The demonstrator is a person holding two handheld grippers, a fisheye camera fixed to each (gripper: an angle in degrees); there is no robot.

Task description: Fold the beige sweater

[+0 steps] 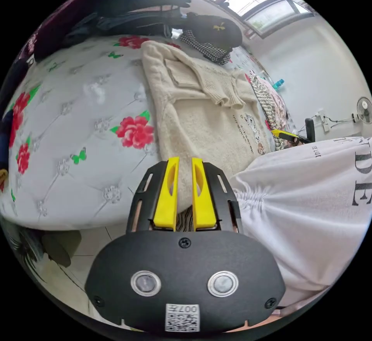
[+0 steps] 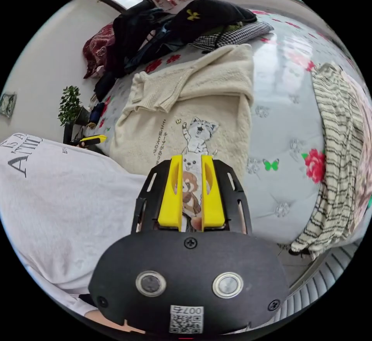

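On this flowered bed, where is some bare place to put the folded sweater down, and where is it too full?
The quilted white flowered bedcover lies bare between the fluffy beige sweater and the striped knit garment. On the sweater's other side, the bedcover is bare out to its edge. The far end is crowded with a heap of dark clothes and a checked cloth.
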